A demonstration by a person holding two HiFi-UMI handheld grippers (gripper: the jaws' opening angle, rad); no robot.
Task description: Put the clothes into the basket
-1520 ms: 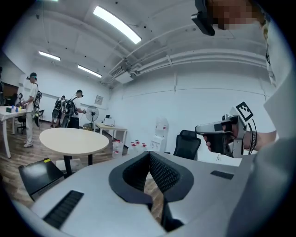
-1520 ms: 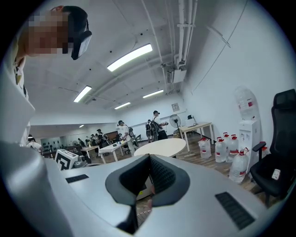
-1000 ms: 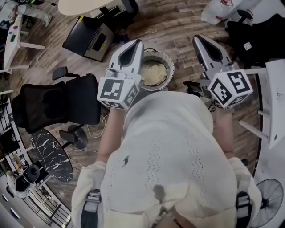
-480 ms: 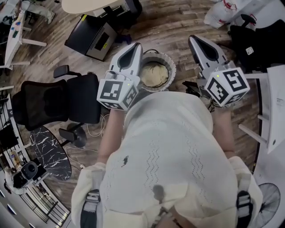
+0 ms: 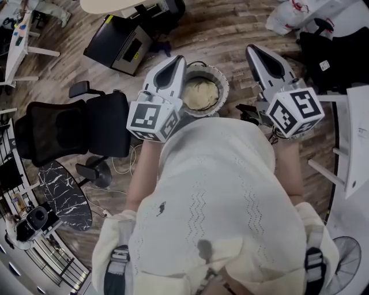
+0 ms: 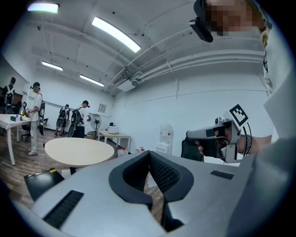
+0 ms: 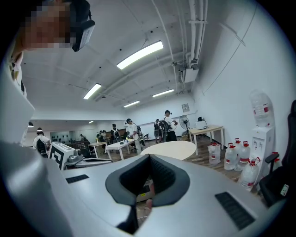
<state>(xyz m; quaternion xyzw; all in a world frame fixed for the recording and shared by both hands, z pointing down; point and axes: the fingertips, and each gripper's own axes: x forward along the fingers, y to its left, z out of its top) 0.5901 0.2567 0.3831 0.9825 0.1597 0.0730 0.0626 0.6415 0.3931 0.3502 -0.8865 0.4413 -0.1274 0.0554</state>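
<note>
Basket (image 5: 222,86), one, holding cream clothes (image 5: 200,95), between left gripper (image 5: 178,58) and right gripper (image 5: 252,49), both clenched, empty.

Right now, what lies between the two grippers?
In the head view, the basket, cream clothes inside, stands between the left gripper and right gripper, nearer the left.

In the head view, the left gripper (image 5: 177,60) covers the left rim of the basket (image 5: 222,83), the top edge cuts off the round table (image 5: 109,6), and the lower right corner cuts off the fan (image 5: 349,259).
</note>
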